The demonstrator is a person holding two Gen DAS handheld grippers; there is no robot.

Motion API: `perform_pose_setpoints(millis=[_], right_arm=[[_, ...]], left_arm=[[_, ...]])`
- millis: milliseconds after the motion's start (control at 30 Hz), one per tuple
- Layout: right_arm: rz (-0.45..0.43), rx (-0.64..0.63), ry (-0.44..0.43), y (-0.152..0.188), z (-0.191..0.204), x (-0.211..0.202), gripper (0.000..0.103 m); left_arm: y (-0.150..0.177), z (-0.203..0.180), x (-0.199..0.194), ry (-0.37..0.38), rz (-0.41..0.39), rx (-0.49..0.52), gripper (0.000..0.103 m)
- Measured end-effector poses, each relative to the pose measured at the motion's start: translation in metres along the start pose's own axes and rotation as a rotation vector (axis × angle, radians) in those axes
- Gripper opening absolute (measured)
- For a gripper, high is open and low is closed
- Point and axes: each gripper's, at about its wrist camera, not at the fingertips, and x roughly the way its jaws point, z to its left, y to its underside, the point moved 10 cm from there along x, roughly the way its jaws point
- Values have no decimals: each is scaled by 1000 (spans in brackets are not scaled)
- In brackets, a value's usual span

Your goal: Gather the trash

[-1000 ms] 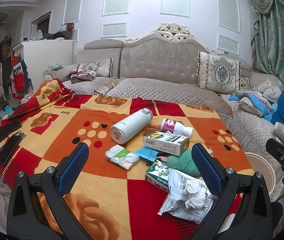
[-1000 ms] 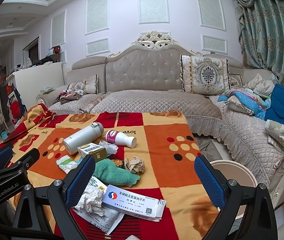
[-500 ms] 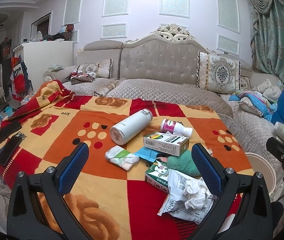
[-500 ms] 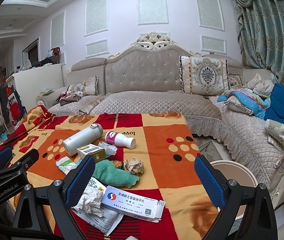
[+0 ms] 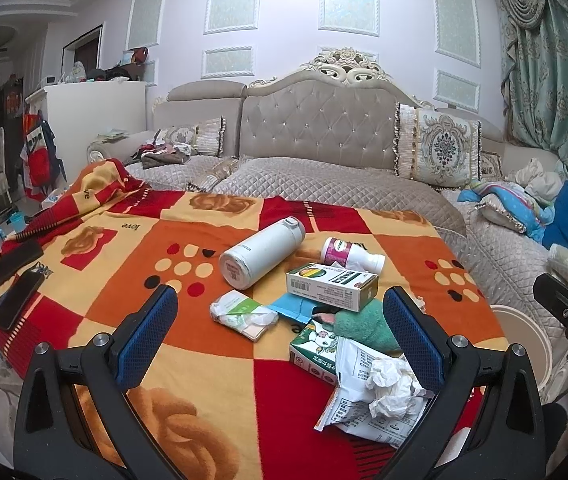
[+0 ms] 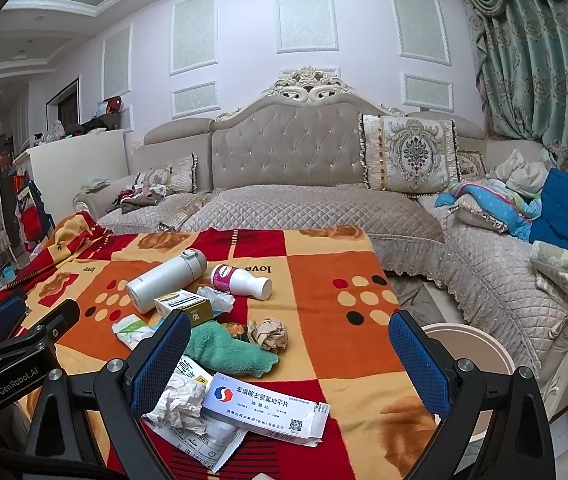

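Observation:
Litter lies on a red and orange blanket (image 5: 132,280). My left gripper (image 5: 280,308) hangs open above a tissue pack (image 5: 242,314), a blue wrapper (image 5: 297,308), a green-and-yellow box (image 5: 331,286) and a green carton (image 5: 311,354). A crumpled white tissue (image 5: 391,384) rests on a white wrapper (image 5: 359,412) by its right finger. My right gripper (image 6: 287,332) is open and empty over a brown paper ball (image 6: 268,334) and a teal cloth (image 6: 228,350). A white medicine box (image 6: 264,410) and the crumpled tissue (image 6: 182,402) lie nearer. A cream bin (image 6: 467,346) stands off the blanket's right edge.
A white thermos (image 5: 262,252) and a pink-labelled bottle (image 5: 349,252) lie on their sides behind the litter. Two dark phones (image 5: 16,300) sit at the blanket's left edge. A quilted grey sofa (image 6: 303,208) with cushions and clothes runs behind and to the right.

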Motion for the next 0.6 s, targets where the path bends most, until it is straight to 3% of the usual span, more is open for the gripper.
perform_pose_setpoints(millis=[600], right_arm=[[-6, 2, -2, 0, 0, 0, 99]], left_arm=[[2, 1, 0, 3, 8, -1, 102]])
